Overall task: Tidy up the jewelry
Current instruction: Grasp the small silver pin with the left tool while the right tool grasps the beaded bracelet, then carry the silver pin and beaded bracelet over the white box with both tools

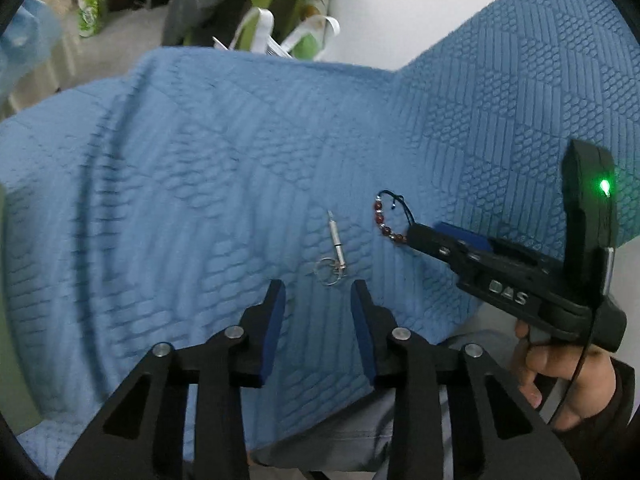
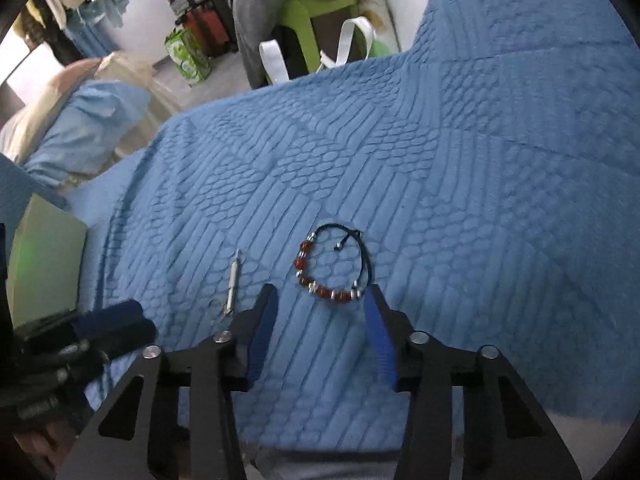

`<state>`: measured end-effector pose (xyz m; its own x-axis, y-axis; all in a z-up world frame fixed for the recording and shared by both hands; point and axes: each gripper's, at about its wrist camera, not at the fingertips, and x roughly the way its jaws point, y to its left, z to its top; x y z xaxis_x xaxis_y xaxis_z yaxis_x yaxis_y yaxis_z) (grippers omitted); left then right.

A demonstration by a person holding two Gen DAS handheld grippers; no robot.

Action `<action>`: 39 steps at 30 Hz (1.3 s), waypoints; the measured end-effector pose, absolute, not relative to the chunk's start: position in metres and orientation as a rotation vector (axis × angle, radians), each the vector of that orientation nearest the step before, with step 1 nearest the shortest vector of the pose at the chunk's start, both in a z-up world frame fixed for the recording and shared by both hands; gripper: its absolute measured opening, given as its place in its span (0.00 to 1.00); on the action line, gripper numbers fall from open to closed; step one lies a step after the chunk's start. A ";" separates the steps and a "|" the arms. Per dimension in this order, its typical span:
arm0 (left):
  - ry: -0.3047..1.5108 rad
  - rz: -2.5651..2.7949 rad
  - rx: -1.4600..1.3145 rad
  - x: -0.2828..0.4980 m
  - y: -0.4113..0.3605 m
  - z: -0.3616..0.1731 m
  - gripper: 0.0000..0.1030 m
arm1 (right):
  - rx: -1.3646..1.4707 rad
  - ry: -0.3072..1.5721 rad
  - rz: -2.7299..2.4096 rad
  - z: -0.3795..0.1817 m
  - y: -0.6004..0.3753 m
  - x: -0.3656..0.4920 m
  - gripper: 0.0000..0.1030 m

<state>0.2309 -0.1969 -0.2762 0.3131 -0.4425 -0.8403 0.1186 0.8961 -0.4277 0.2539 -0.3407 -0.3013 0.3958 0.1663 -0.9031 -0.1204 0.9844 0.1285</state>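
Observation:
A bracelet of dark red beads on a black cord point(image 2: 333, 268) lies on the blue quilted bedspread point(image 2: 480, 200). My right gripper point(image 2: 322, 294) is open, its fingers straddling the bracelet's near edge. A small silver pendant with key rings point(image 1: 334, 252) lies to the bracelet's left; it shows in the right wrist view point(image 2: 232, 284) too. My left gripper point(image 1: 318, 288) is open just short of the pendant's rings. In the left wrist view the bracelet point(image 1: 382, 216) is partly hidden by the right gripper point(image 1: 416, 236).
The bedspread point(image 1: 160, 200) covers the bed. Beyond its far edge stand a green stool with grey clothes point(image 2: 304, 4), white bag handles point(image 2: 352, 44) and a green bag point(image 2: 186, 56). A pillow point(image 2: 80, 128) and a pale box point(image 2: 44, 256) lie at left.

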 end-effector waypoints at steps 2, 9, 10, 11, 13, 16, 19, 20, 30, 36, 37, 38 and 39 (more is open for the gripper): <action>1.207 -0.391 -0.316 0.234 -0.201 -0.280 0.29 | 0.034 1.162 0.220 -0.308 -0.334 0.262 0.29; 1.204 -0.420 -0.320 0.245 -0.212 -0.286 0.28 | -0.134 1.187 0.246 -0.322 -0.312 0.279 0.07; 1.203 -0.418 -0.316 0.247 -0.214 -0.287 0.28 | -0.180 1.186 0.235 -0.322 -0.309 0.280 0.06; 1.202 -0.418 -0.315 0.248 -0.215 -0.287 0.28 | -0.199 1.186 0.239 -0.322 -0.307 0.280 0.06; 1.201 -0.420 -0.307 0.254 -0.220 -0.288 0.28 | -0.191 1.182 0.246 -0.321 -0.309 0.280 0.05; 1.199 -0.427 -0.290 0.258 -0.226 -0.290 0.24 | -0.161 1.164 0.239 -0.315 -0.320 0.277 0.05; 1.196 -0.432 -0.258 0.262 -0.236 -0.294 0.21 | -0.136 1.139 0.228 -0.305 -0.327 0.274 0.05; 1.195 -0.427 -0.247 0.264 -0.238 -0.295 0.20 | -0.128 1.134 0.224 -0.301 -0.332 0.272 0.05; 1.171 -0.327 -0.083 0.268 -0.255 -0.300 0.07 | -0.071 1.098 0.183 -0.279 -0.352 0.259 0.05; 1.180 -0.289 -0.089 0.274 -0.255 -0.302 0.03 | -0.046 1.098 0.165 -0.276 -0.355 0.251 0.05; 1.190 -0.291 -0.108 0.273 -0.252 -0.302 0.03 | -0.047 1.099 0.164 -0.275 -0.354 0.249 0.05; 1.196 -0.292 -0.123 0.274 -0.250 -0.303 0.03 | -0.046 1.099 0.163 -0.274 -0.354 0.248 0.05; 1.202 -0.288 -0.139 0.273 -0.246 -0.302 0.03 | -0.047 1.097 0.166 -0.273 -0.352 0.247 0.05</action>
<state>0.2730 -0.2458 -0.3020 0.3301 -0.2927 -0.8974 0.1460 0.9551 -0.2578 0.2471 -0.3523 -0.2726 0.4455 0.1101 -0.8885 -0.1571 0.9866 0.0435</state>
